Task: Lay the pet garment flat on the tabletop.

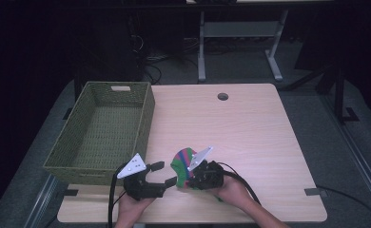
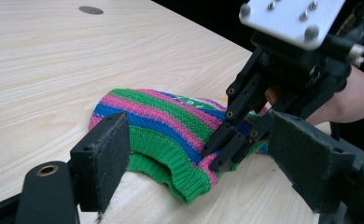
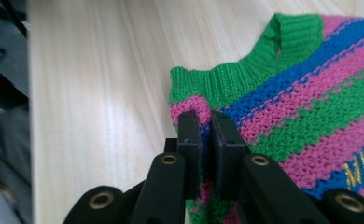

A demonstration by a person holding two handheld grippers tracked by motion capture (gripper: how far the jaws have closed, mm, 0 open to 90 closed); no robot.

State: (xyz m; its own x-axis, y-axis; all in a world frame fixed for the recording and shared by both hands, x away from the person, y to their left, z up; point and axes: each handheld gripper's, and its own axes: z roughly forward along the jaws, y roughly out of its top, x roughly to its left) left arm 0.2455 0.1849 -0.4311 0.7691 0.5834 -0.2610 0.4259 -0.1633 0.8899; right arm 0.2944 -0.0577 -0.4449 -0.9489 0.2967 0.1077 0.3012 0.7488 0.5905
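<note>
Left claw (image 1: 164,174): black, two-jaw, gaping wide, holding nothing, poised beside garment.
Olive woven rectangular basket (image 1: 145,111): far left on desk, well apart.
Striped green-pink-blue knitted garment (image 1: 182,164): flat on pale wooden desk (image 1: 250,137), near front edge.
Right claw (image 3: 206,135): clamped on thin fold near green ribbed hem.
Risk: shallow pinch may slip; loose knit may snag. Room: ample rightward, tight at front edge.

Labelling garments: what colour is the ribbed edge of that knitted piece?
Green; the knitted piece is striped pink, blue and green above it. Clearest in the right gripper view.
</note>
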